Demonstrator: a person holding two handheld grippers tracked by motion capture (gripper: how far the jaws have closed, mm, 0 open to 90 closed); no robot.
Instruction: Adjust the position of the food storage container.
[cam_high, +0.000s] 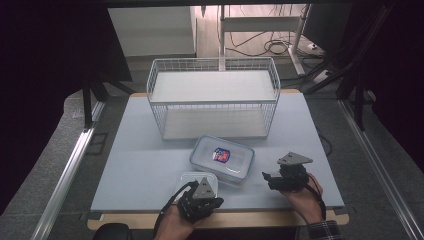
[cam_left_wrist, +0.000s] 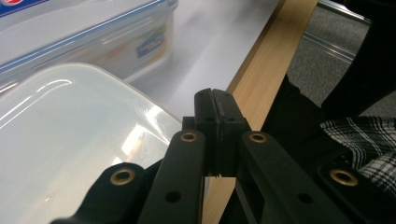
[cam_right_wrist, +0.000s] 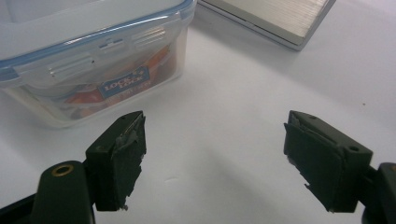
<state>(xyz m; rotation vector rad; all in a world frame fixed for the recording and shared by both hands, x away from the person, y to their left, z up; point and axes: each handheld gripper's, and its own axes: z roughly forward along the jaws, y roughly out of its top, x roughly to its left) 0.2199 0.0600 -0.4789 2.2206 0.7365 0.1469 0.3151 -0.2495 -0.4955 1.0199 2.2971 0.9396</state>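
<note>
Left gripper jaws pressed together, nothing between them, over the near table edge just beside the small lidded container. Right gripper jaws spread wide, empty, low over the table, pointing at the large container. Two containers: small one at the front, large clip-lock one touching or just behind it. One white wire basket further back. Two hands: left hand bottom centre, right hand bottom right.
</note>
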